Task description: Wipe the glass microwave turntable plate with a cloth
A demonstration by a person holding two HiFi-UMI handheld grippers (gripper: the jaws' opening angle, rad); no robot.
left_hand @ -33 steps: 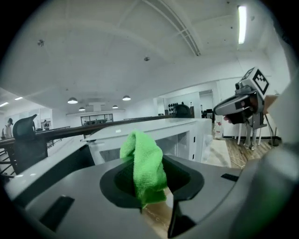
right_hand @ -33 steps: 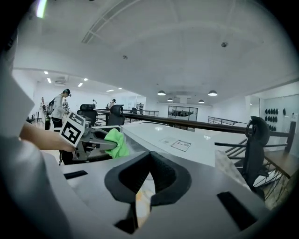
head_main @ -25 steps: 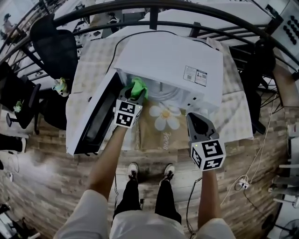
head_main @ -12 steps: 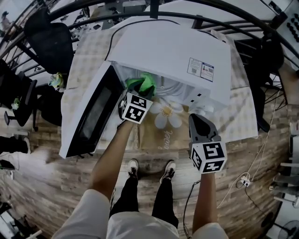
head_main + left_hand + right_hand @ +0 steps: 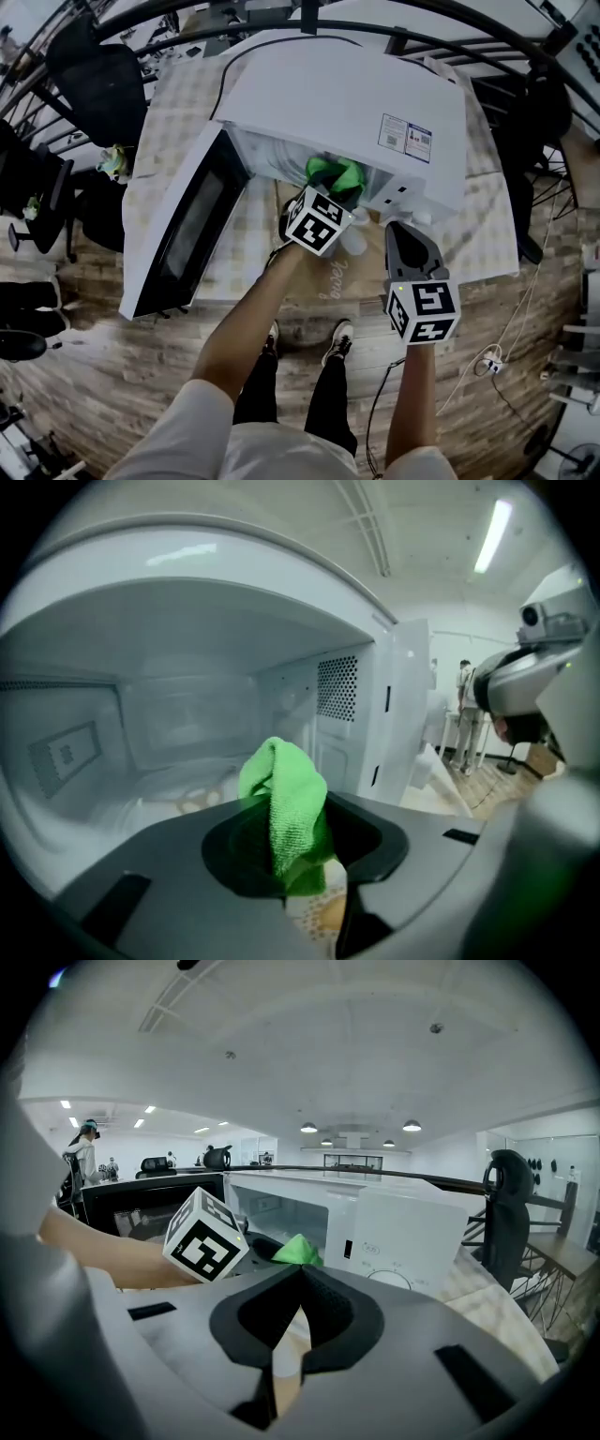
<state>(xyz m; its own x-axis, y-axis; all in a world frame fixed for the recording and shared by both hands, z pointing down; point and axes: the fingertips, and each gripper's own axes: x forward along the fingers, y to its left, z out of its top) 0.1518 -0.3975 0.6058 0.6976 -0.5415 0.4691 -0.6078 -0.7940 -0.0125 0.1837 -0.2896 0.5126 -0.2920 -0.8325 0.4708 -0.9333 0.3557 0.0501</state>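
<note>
Worktop [image 5: 487, 234] scene: at open white microwave oven [image 5: 347, 103], fingers of left gripper [image 5: 328, 195] pinch green microfibre cloth [image 5: 281, 789], best pressed flat onto glass turntable plate [image 5: 183, 803]; right gripper [image 5: 300, 1283] fingers closed, empty.

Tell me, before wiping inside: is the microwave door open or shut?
Open. The door stands swung out leftward, and the left gripper, shut on the green cloth, faces the exposed cavity.

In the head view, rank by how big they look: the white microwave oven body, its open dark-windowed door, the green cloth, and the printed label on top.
1. White microwave oven body
2. Open dark-windowed door
3. Green cloth and printed label: too alike to rank; cloth partly hidden.
</note>
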